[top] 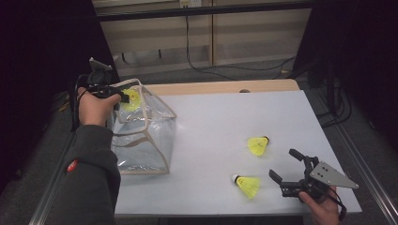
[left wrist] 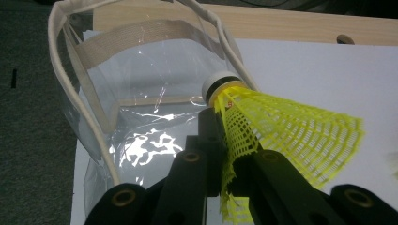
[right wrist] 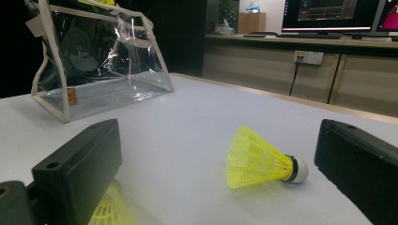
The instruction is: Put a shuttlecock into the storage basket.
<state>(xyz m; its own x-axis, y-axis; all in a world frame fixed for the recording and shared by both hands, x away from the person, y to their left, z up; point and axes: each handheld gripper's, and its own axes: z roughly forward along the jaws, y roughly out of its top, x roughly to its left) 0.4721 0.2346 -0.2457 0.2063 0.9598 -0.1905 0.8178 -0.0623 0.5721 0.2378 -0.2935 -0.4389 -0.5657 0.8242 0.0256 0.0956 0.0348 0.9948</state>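
My left gripper (top: 123, 96) is shut on a yellow shuttlecock (top: 132, 99) and holds it over the open top of a clear plastic bag (top: 145, 136) with beige trim at the table's left. In the left gripper view the jaws pinch the shuttlecock's (left wrist: 291, 131) mesh skirt, its white cork pointing toward the bag's (left wrist: 141, 93) mouth. My right gripper (top: 283, 163) stands open near the front right. Two more yellow shuttlecocks lie on the table: one (top: 258, 145) just beyond it, one (top: 248, 185) to its left. In the right gripper view a shuttlecock (right wrist: 258, 161) lies ahead between the spread jaws.
The white tabletop (top: 216, 122) has a wooden strip (top: 220, 87) along its far edge. Cables (top: 225, 70) trail on the floor behind. In the right gripper view the bag (right wrist: 94, 65) stands at the far left, and the second shuttlecock (right wrist: 108, 211) peeks under the left jaw.
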